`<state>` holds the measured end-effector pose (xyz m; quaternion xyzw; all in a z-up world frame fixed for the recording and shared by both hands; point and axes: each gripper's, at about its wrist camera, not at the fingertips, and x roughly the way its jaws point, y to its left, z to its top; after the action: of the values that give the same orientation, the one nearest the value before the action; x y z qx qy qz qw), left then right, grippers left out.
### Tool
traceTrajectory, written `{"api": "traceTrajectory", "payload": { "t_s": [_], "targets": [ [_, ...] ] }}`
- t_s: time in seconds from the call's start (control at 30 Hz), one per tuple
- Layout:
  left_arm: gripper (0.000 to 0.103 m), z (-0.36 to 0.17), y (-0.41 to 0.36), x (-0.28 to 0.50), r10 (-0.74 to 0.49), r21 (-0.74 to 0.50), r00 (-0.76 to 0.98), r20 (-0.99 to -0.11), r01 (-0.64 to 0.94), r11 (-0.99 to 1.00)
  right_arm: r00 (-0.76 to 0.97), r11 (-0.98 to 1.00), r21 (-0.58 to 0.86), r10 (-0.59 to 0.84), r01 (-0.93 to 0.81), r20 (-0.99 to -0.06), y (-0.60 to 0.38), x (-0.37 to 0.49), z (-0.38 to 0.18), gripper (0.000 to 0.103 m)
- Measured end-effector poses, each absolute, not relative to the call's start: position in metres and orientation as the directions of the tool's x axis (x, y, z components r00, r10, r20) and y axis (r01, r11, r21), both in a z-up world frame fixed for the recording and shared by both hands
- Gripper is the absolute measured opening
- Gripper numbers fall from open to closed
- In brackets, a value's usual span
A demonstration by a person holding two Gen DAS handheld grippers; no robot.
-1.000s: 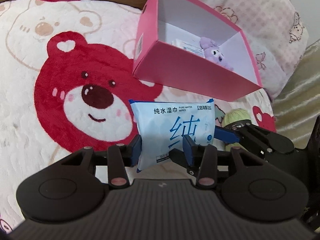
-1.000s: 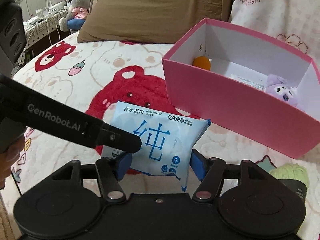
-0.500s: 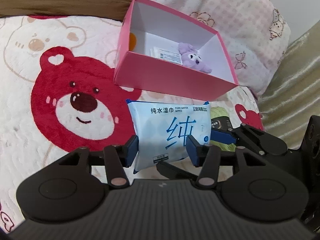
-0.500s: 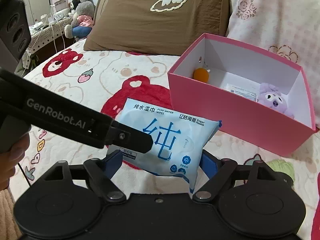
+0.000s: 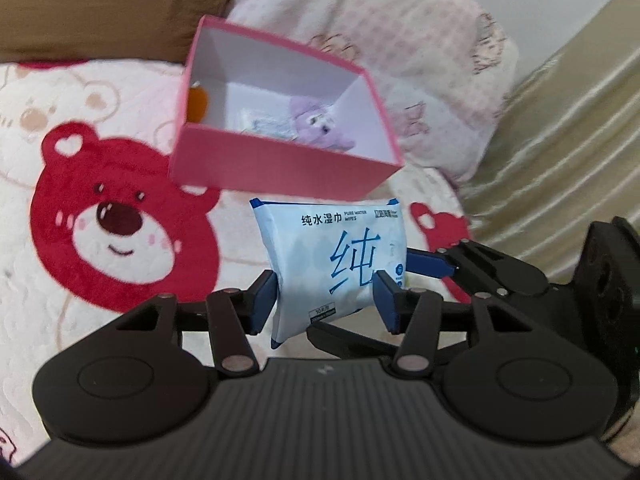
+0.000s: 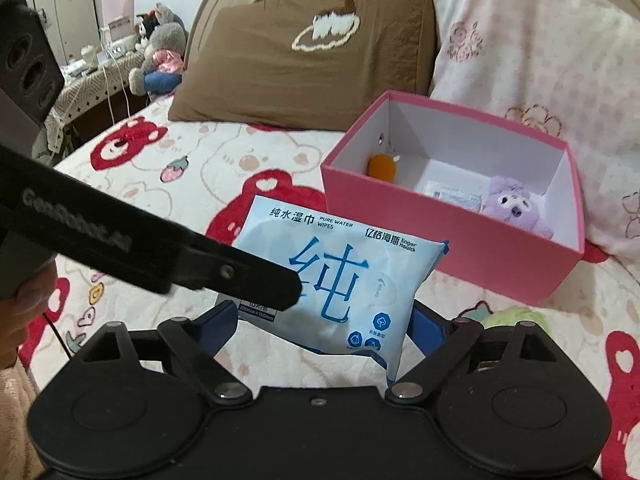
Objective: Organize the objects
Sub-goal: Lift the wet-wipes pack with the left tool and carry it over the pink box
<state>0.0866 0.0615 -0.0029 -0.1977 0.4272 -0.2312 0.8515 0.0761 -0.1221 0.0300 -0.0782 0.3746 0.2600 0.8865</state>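
Note:
A pale blue pack of wet wipes [image 5: 332,256] is held in the air between both grippers. My left gripper [image 5: 326,300] is shut on its lower left part, and my right gripper [image 6: 322,322] is shut on its lower edge [image 6: 332,280]. The left gripper's finger [image 6: 240,276] crosses in front of the pack in the right wrist view. Beyond the pack stands an open pink box [image 5: 280,168] [image 6: 448,248] on the bedspread. Inside it lie an orange object [image 6: 382,166], a small flat packet [image 6: 452,194] and a purple plush toy [image 6: 514,210].
The bed has a white spread with red bear prints [image 5: 116,224]. A brown pillow [image 6: 304,64] and a pink floral pillow [image 6: 532,48] lie behind the box. A green object [image 6: 508,316] lies by the right gripper. A side table with plush toys [image 6: 156,56] is far left.
Both grippers have lifted the wipes pack higher. The box now sits farther off and lower in view, so more of its inside shows.

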Motion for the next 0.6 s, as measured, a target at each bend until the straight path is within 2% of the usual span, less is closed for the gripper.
{"api": "traceTrajectory", "payload": {
  "t_s": [0.1, 0.27, 0.4, 0.6],
  "targets": [
    [0.048, 0.009, 0.060, 0.082, -0.560, -0.528, 0.551, -0.619, 0.237, 0.816, 0.583, 0.842, 0.085, 0.438, -0.532, -0.684, -0.134, 0.073, 0.040, 0.092],
    [0.048, 0.021, 0.051, 0.083, -0.545, -0.519, 0.554, -0.630, 0.222, 0.825, 0.545, 0.829, 0.133, 0.469, -0.543, -0.695, -0.146, 0.076, 0.046, 0.084],
    [0.048, 0.026, 0.040, 0.085, -0.511, -0.486, 0.557, -0.654, 0.208, 0.849, 0.542, 0.823, 0.148, 0.486, -0.549, -0.686, -0.155, 0.080, 0.050, 0.082],
    [0.048, 0.034, 0.029, 0.093, -0.480, -0.476, 0.595, -0.645, 0.179, 0.861, 0.557, 0.812, 0.130, 0.497, -0.569, -0.665, -0.164, 0.085, 0.063, 0.080]
  ]
}}
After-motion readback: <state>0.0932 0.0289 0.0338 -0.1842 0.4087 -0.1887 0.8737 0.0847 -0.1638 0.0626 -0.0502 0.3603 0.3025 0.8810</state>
